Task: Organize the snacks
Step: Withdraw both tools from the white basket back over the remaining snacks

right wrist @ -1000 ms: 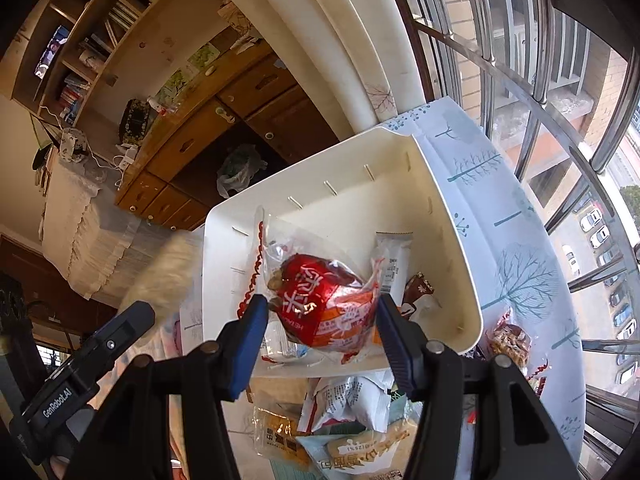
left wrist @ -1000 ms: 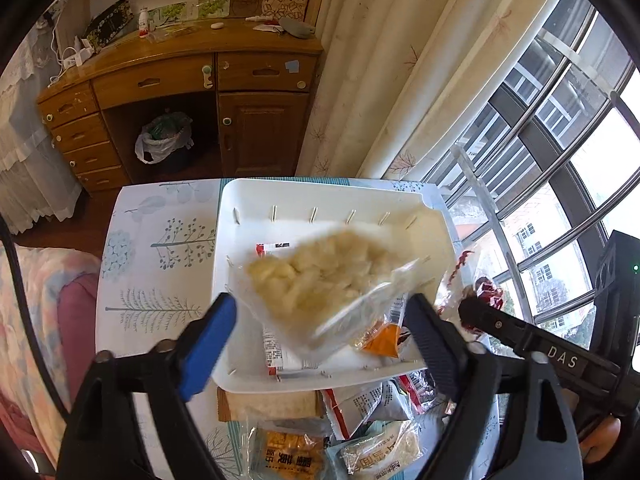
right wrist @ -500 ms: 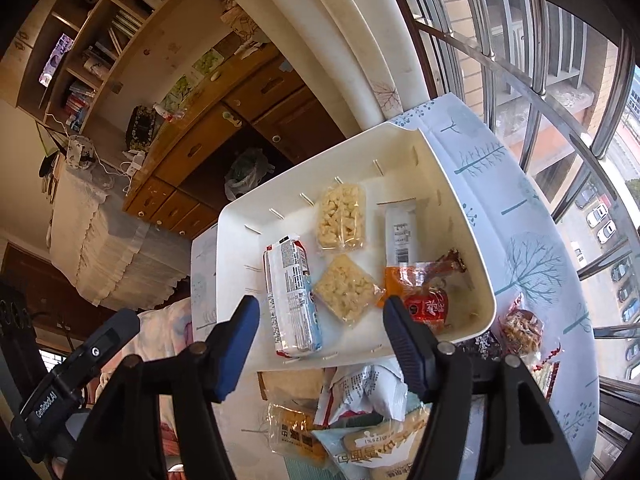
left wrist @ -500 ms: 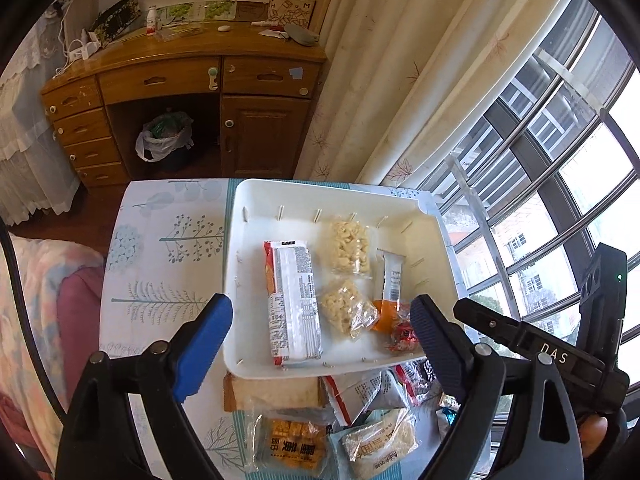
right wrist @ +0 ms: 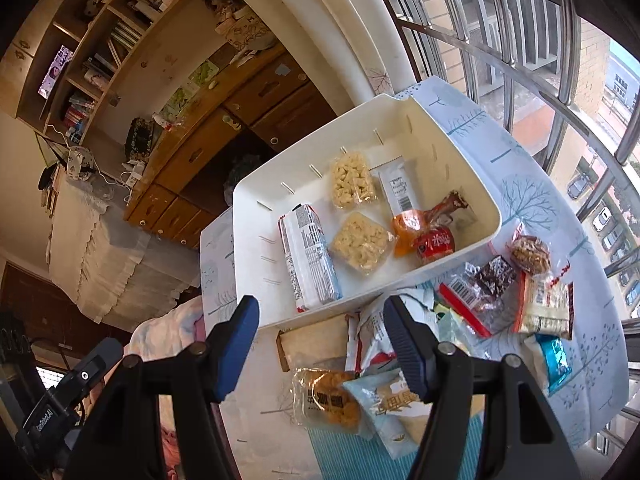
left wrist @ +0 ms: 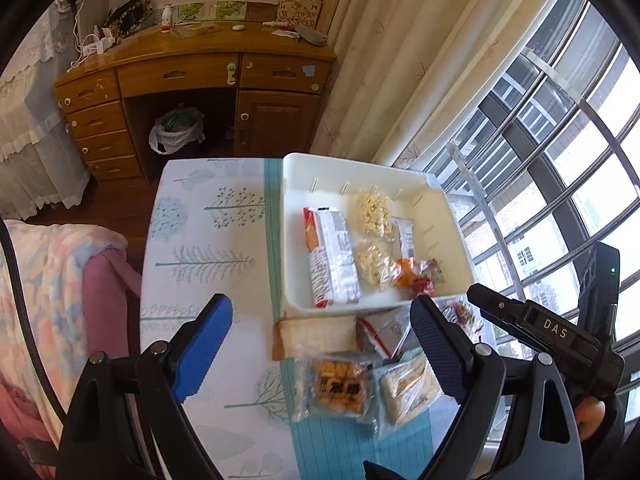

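Observation:
A white bin (left wrist: 448, 216) (right wrist: 460, 160) on the table holds a long silver biscuit pack (left wrist: 332, 256) (right wrist: 308, 256), two clear bags of pale puffs (left wrist: 374, 212) (right wrist: 354, 180), a white bar and a red-orange wrapped snack (left wrist: 420, 278) (right wrist: 434, 242). Loose snacks lie in front of the bin: an orange cracker pack (left wrist: 338, 388) (right wrist: 326, 400), a brown flat pack (left wrist: 316, 336) (right wrist: 314, 344) and several others. My left gripper (left wrist: 320, 352) and right gripper (right wrist: 322, 344) are both open and empty, held above the loose pile, back from the bin.
More wrapped snacks (right wrist: 540, 304) lie right of the bin near the table edge by the window bars (right wrist: 560, 60). A wooden desk (left wrist: 192, 68) stands beyond the table. A blanket-covered seat (left wrist: 52, 280) is to the left.
The left gripper let go of the clear bag of puffs and the right let go of the red snack; both now lie in the bin. Both grippers drew back toward the loose pile.

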`<state>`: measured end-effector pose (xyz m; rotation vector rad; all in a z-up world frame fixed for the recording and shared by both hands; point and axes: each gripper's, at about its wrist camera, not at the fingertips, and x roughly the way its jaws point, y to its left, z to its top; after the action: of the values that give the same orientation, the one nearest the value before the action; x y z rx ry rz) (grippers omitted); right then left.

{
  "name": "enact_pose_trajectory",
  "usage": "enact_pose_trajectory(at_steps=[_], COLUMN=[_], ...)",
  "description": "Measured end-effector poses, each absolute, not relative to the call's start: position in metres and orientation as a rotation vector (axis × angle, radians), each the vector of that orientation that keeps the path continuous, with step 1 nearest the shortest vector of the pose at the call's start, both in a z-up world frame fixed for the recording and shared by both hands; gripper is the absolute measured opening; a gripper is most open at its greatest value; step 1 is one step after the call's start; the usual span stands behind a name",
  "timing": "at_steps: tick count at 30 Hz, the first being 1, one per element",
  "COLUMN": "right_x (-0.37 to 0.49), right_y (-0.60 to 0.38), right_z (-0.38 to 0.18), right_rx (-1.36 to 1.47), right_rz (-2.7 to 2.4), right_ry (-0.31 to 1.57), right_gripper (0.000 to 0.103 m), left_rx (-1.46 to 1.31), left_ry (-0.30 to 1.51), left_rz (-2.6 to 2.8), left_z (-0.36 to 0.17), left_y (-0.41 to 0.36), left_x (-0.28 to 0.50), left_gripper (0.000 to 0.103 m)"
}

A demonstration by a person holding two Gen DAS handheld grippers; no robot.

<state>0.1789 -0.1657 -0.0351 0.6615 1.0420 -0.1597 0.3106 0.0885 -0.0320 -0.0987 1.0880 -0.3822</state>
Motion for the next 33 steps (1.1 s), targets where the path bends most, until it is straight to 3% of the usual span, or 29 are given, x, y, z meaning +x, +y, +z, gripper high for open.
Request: enact_pose_trajectory(at_steps=[14, 33], right_x=[0.123, 0.087], right_y=[-0.107, -0.107], right_z=[-0.058, -0.070], right_rx=[0.687, 0.378], right_rz=[-0.237, -0.251], right_ry=[1.029, 1.105], right_gripper=[0.065, 0.065], left_rx=[-0.036, -0.070], left_ry=[1.183, 1.302], left_rz=[-0.416, -0.395], left_z=[-0.059, -0.104], left_y=[0.132, 0.121], left_x=[0.280, 0.227], left_gripper=[0.090, 0.090])
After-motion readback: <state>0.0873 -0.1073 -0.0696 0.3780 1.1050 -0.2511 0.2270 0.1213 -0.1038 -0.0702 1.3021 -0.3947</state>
